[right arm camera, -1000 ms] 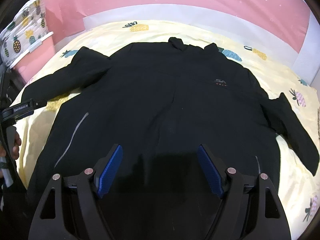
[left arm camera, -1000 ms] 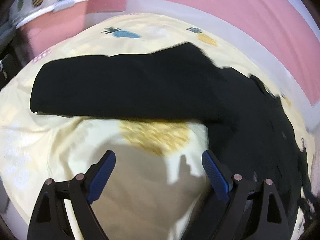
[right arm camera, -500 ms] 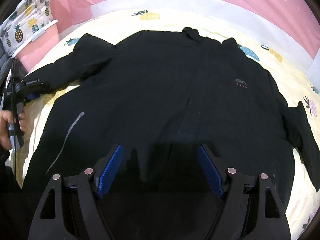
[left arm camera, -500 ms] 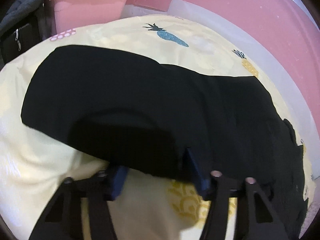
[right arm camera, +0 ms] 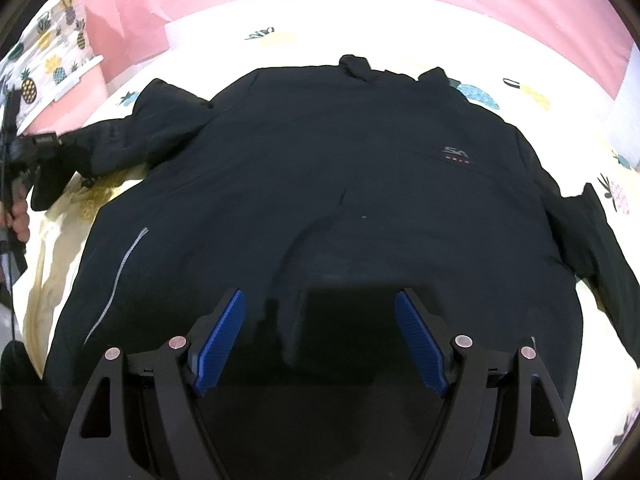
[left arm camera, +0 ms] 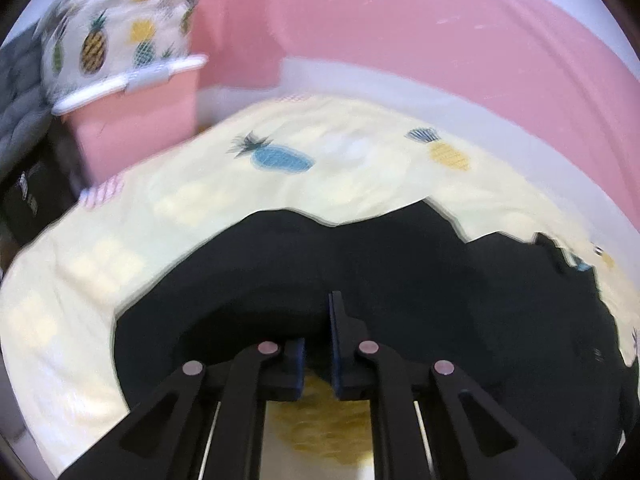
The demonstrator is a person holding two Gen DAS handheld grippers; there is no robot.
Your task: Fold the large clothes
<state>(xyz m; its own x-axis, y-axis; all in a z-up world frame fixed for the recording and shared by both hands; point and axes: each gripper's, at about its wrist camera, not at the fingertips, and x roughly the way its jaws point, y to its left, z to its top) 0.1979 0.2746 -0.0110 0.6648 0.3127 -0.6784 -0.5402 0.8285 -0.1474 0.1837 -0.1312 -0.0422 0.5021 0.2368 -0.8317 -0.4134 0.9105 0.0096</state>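
A black jacket (right arm camera: pixel 328 184) lies spread front-up on a pineapple-print bed sheet (left arm camera: pixel 340 184). The left gripper (left arm camera: pixel 318 340) pinches the cuff end of its sleeve (left arm camera: pixel 360 272), while the right gripper (right arm camera: pixel 320 336) hovers spread wide above the hem.

The black padded jacket (right arm camera: pixel 320 184) carries a small grey "SA" logo (right arm camera: pixel 456 151) on its chest (red marks beneath, unreadable).

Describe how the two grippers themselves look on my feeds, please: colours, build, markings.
Both match: matte black linkage arms with triangular cut-outs and round silver pivot pins, ending in fingers faced with ribbed blue pads. The left gripper shows the same blue, blurred; the right gripper shows it clearly. No markings or cables are legible in either wrist view.
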